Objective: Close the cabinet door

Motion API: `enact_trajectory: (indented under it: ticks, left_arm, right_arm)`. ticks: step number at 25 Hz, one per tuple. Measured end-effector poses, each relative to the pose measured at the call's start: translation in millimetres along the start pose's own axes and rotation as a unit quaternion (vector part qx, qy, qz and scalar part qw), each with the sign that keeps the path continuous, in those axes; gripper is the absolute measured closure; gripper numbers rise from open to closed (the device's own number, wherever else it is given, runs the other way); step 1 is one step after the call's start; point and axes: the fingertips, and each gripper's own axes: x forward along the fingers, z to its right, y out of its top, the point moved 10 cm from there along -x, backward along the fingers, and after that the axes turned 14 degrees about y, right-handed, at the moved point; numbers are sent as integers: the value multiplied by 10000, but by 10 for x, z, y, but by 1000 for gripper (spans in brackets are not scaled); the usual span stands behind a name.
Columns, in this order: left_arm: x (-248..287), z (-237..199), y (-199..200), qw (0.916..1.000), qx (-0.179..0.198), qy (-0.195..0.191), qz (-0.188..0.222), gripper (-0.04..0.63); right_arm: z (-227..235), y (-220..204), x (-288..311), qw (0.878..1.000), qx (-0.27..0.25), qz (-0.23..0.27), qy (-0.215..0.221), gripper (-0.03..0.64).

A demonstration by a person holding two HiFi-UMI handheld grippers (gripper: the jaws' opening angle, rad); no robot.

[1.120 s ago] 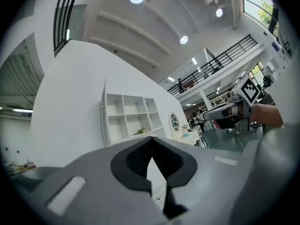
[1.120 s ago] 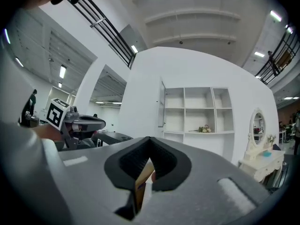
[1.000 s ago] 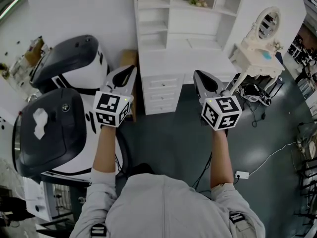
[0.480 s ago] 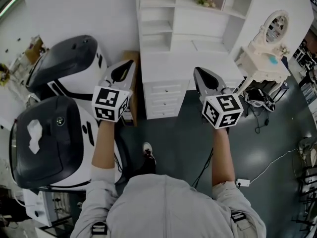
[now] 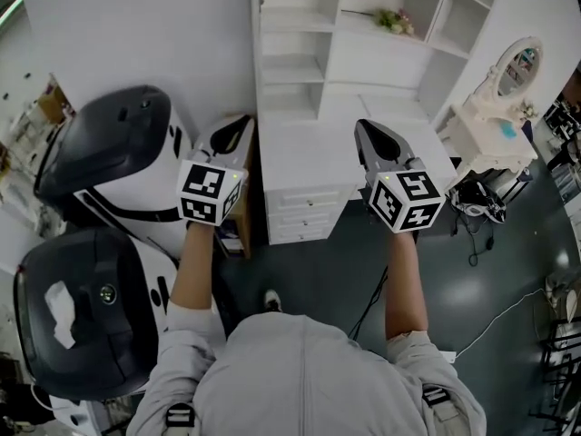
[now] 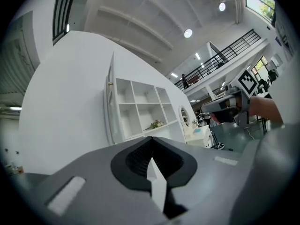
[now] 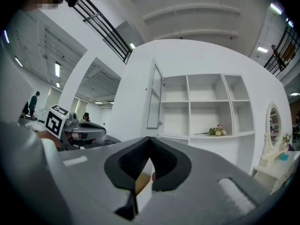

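Note:
The white shelf cabinet [image 5: 318,53] stands straight ahead over a desk with drawers [image 5: 304,212]. Its glass door [image 7: 153,97] is swung open at the cabinet's left side; in the left gripper view the door [image 6: 110,102] shows edge-on. My left gripper [image 5: 238,123] is shut and empty, held level in front of the cabinet's left edge, short of the door. My right gripper [image 5: 365,127] is also shut and empty, over the desk front. In their own views the left gripper [image 6: 150,142] and the right gripper [image 7: 150,142] both point at the shelves.
Two large black-and-white machines [image 5: 109,153] [image 5: 86,307] fill the left side. A small wooden stand [image 5: 238,234] sits beside the desk. A cream vanity with an oval mirror [image 5: 508,107] stands at the right. Cables [image 5: 490,289] lie on the dark floor. Flowers [image 5: 392,21] rest on a shelf.
The person has walked forward with both grippers held level; the cabinet is nearer and the machines have slid back along the left. Both grippers stay shut.

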Motion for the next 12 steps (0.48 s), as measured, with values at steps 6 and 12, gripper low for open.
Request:
enact_trajectory:
  ticks: [6, 12]
  left_arm:
    - [477, -234, -181, 9999, -83, -124, -64, 579]
    - [764, -367, -334, 9996, -112, -19, -257, 578]
  right_arm:
    - [311, -105, 543, 9999, 162, -23, -47, 615]
    - [461, -138, 1027, 9995, 213, -76, 235, 615]
